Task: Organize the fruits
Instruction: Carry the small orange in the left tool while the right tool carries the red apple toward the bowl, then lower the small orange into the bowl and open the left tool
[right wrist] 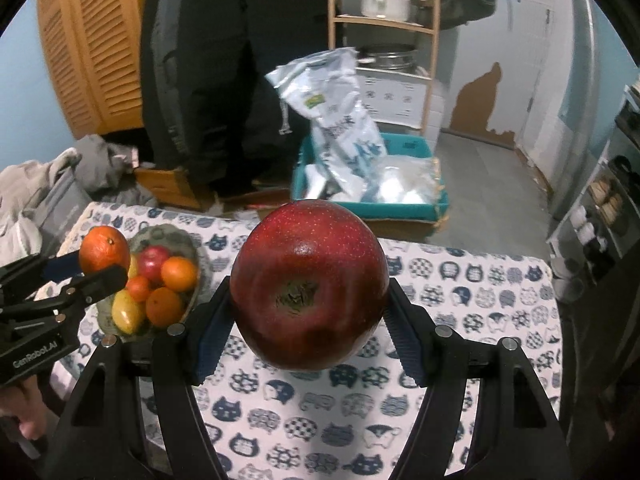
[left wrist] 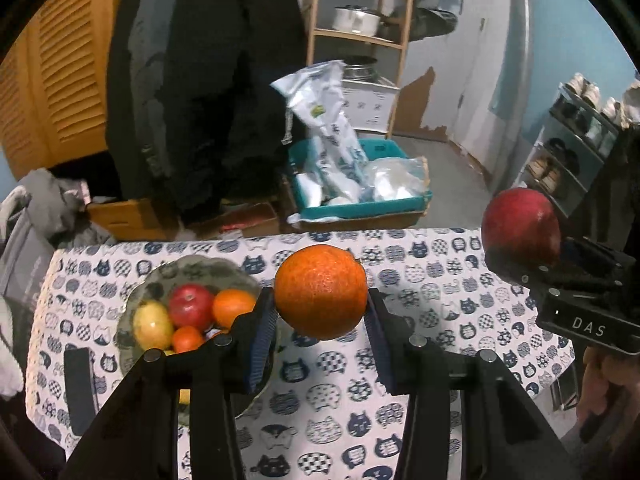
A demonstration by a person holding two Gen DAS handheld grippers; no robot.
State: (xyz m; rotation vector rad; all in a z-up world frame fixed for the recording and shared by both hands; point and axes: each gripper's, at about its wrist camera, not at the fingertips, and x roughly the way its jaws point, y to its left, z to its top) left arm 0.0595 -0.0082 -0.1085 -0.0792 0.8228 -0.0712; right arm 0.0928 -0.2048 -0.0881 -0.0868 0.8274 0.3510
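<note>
Left gripper (left wrist: 321, 308): jaws closed on an orange (left wrist: 321, 292), one blue pad pressed to each side, the fruit held clear above the tabletop (left wrist: 420, 380) with its cat-print cloth. Right gripper (right wrist: 308, 312): jaws set wider, clamped on a large red apple (right wrist: 310, 286), stem pit facing the camera, likewise held above the cloth. Glass bowl (left wrist: 138, 300), on the tabletop's left part: contains a red apple (left wrist: 190, 306), a yellow fruit (left wrist: 153, 324), and several smaller oranges (left wrist: 233, 307). A teal bin (left wrist: 360, 208) of plastic bags stands on the floor beyond the tabletop.
</note>
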